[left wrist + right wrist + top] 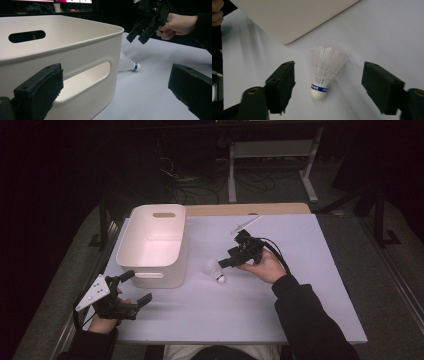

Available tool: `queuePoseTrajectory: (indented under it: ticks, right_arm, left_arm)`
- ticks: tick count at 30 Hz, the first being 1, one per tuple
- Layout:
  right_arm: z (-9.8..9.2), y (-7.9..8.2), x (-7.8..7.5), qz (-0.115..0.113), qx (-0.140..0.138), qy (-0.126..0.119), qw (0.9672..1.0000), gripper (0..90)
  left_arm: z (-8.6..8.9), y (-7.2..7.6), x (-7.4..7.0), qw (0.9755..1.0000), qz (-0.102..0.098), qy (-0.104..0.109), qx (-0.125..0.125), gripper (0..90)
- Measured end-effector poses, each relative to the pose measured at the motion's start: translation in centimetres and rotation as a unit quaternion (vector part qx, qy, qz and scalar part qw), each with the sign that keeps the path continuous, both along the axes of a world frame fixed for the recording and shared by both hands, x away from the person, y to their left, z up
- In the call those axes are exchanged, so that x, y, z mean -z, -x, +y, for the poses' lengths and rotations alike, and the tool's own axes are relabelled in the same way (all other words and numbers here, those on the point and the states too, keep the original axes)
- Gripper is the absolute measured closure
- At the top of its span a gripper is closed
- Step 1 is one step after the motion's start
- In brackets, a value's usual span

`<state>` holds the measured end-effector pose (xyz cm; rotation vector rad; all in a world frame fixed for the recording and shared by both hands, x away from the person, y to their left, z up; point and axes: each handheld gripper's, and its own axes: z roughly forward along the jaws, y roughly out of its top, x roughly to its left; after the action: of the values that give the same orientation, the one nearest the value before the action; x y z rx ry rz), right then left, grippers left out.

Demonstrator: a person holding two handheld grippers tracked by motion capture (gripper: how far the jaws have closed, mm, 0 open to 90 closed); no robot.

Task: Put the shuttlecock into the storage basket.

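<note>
A white feathered shuttlecock with a blue band on its cork lies on the white table, just right of a white plastic basket. My right gripper hovers above and to the right of it, open. In the right gripper view the shuttlecock lies between the spread jaws of my right gripper, and neither pad touches it. My left gripper rests near the basket's front left corner, open and holding nothing. The left gripper view shows the basket, the shuttlecock and the right gripper beyond.
The basket has slot handles and looks empty inside. The white tabletop stretches to the right and front of the shuttlecock. Beyond the table's far edge stand a frame's legs and cables on a dark floor.
</note>
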<state>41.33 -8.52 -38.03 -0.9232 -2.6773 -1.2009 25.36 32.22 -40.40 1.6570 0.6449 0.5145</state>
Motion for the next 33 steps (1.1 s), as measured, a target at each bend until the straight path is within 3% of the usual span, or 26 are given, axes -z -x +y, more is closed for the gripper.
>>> queuePoseTrajectory:
  ticks: [1,6,7,19,33]
  right_arm:
    - [0.1,0.3,-0.1,-0.003,0.002,0.005,1.0,13.5]
    - [0.3,0.7,-0.2,-0.005,-0.003,0.007,1.0,9.6]
    - [0.6,0.9,-0.1,-0.006,-0.002,0.017,0.9998,0.0]
    - [1.7,1.6,1.2,0.008,-0.014,0.04,0.9991,0.0]
    - [2.3,1.7,2.8,0.026,-0.008,0.053,0.9982,0.0]
  left_arm:
    - [0.0,0.0,0.0,1.0,0.0,0.0,0.0,0.0]
    - [0.0,0.0,0.0,1.0,0.0,0.0,0.0,0.0]
    - [0.0,0.0,0.0,1.0,0.0,0.0,0.0,0.0]
    - [0.0,0.0,0.0,1.0,0.0,0.0,0.0,0.0]
    - [0.0,0.0,0.0,1.0,0.001,0.0,0.0,0.0]
